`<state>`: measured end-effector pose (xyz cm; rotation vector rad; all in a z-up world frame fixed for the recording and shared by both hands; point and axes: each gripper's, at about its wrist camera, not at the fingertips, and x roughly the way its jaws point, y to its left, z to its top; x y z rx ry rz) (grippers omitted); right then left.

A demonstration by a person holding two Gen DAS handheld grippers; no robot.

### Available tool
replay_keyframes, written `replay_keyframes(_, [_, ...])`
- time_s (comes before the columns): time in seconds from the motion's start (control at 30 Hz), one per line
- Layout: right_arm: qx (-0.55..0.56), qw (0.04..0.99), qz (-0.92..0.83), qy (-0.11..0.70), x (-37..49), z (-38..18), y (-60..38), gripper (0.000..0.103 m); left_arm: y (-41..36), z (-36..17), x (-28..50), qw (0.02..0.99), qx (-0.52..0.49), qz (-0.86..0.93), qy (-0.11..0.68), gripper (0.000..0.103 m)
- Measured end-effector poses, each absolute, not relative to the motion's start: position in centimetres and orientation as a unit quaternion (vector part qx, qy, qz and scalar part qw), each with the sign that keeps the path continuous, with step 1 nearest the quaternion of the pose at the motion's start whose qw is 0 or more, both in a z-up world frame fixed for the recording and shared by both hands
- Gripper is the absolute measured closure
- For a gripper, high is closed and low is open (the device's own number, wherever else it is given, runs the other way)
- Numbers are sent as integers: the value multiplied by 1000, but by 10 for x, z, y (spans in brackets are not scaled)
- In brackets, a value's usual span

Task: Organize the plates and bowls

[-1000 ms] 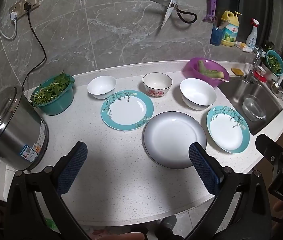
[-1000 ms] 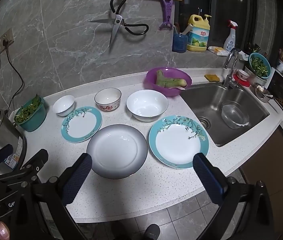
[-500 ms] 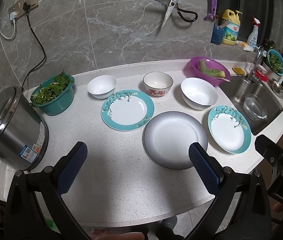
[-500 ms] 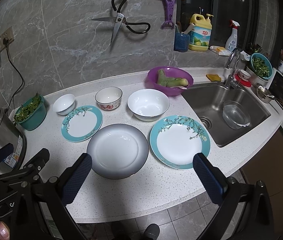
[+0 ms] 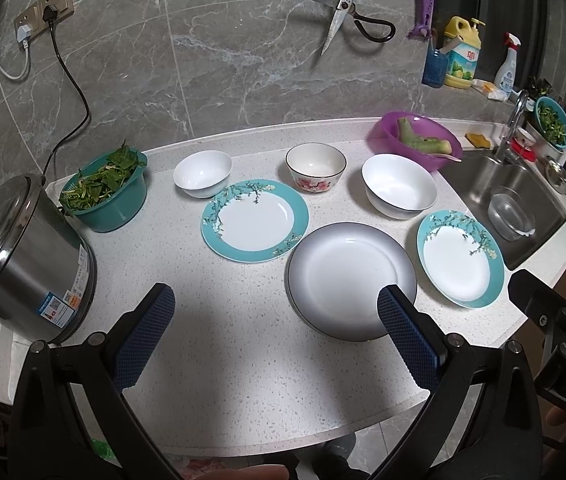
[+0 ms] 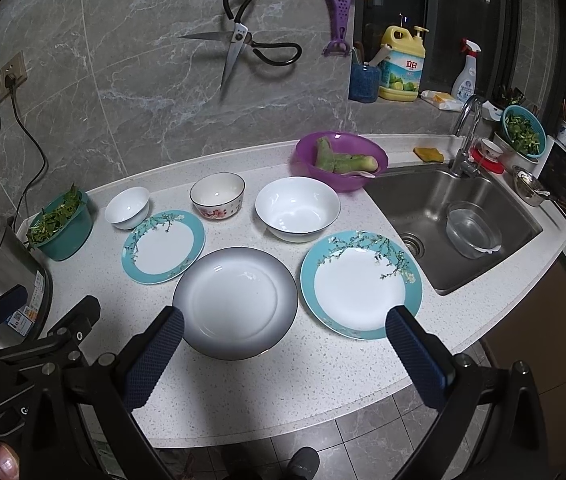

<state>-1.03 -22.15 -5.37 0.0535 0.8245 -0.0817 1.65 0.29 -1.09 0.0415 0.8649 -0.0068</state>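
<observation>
On the white counter lie a grey-rimmed plate (image 5: pixel 351 280) (image 6: pixel 237 302) and two teal floral plates, one at the left (image 5: pixel 255 220) (image 6: pixel 163 246) and one at the right (image 5: pixel 460 258) (image 6: pixel 361 284). Behind them stand a small white bowl (image 5: pixel 202 173) (image 6: pixel 127 207), a flowered bowl (image 5: pixel 316 167) (image 6: pixel 217 200) and a large white bowl (image 5: pixel 399 191) (image 6: pixel 297 209). My left gripper (image 5: pixel 275 320) and right gripper (image 6: pixel 283 344) are both open and empty, hovering above the counter's front edge.
A steel rice cooker (image 5: pixel 15 256) and a teal basket of greens (image 5: pixel 105 190) stand at the left. A purple bowl with vegetables (image 5: pixel 415 140) sits beside the sink (image 6: pixel 459 224), which holds a glass bowl. Scissors (image 6: pixel 239 48) hang on the wall.
Both grippers have tilted or drawn back very slightly; the scene sits a little lower in view. Nothing on the counter has moved.
</observation>
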Motion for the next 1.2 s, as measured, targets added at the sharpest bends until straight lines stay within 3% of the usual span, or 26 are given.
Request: replay_keyframes(1.2, [25, 912, -41, 408, -1, -63, -218, 0, 1, -22, 32, 904, 23, -4, 426, 0])
